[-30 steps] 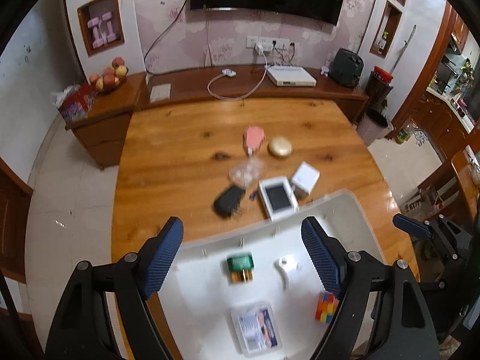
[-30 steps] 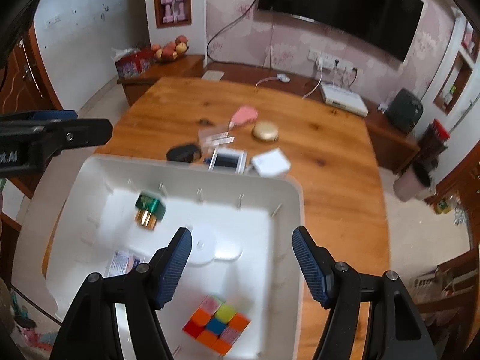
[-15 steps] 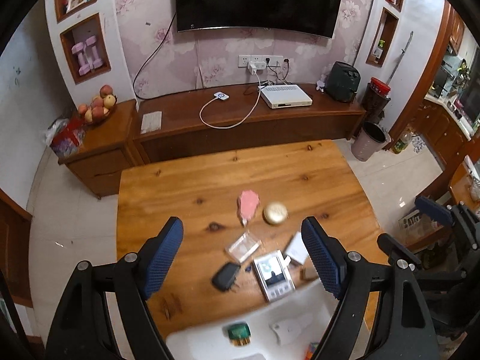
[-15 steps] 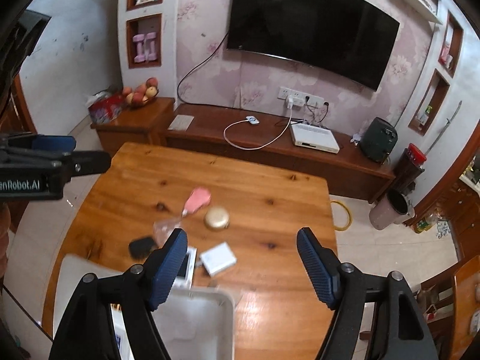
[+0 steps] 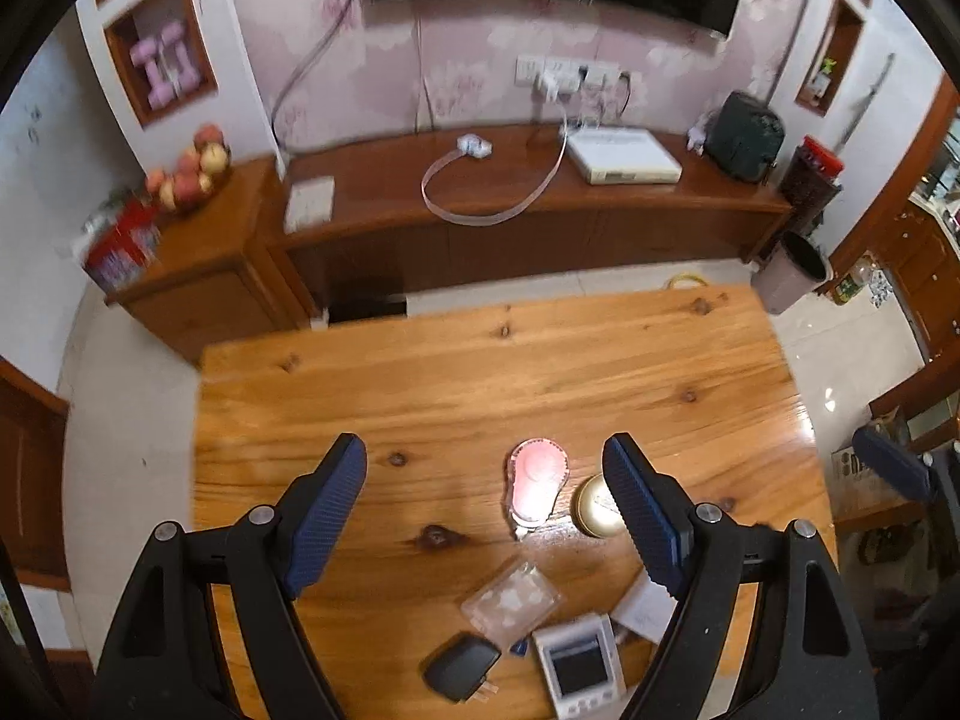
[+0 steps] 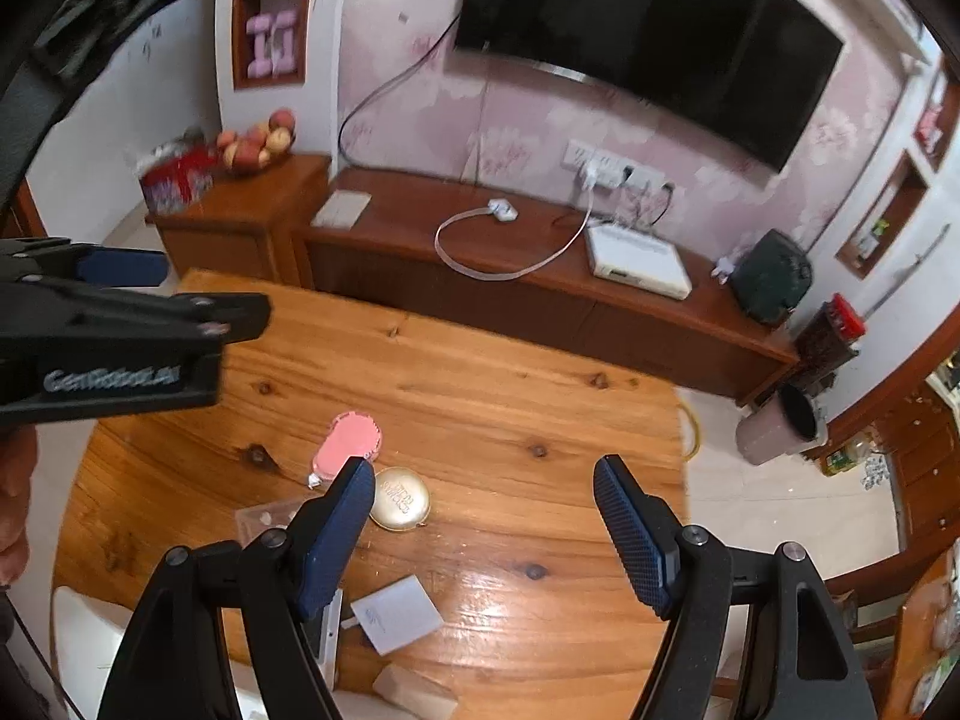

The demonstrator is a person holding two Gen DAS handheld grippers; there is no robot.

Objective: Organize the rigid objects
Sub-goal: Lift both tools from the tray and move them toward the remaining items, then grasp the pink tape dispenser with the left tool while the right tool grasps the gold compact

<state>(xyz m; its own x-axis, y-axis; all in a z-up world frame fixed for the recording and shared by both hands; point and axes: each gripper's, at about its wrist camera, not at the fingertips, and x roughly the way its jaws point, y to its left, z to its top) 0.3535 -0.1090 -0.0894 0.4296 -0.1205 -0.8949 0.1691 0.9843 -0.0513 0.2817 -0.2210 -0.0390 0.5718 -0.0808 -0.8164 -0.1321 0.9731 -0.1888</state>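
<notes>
Both tools (image 5: pixel 485 480) (image 6: pixel 485 501) gape empty above clear case (image 5: pixel 510 599).

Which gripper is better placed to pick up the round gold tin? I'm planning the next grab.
Probably right. The right gripper is open and empty, with the round gold tin beside its left finger. The left gripper, also open, frames the pink case instead.

I carried my left gripper (image 5: pixel 485 498) and my right gripper (image 6: pixel 485 513) forward off the white bin (image 6: pixel 72 630), which slid down out of the left view. Both now hung over the wooden table (image 5: pixel 480 372), near the pink case (image 5: pixel 536 483) and gold tin (image 6: pixel 399 498).
</notes>
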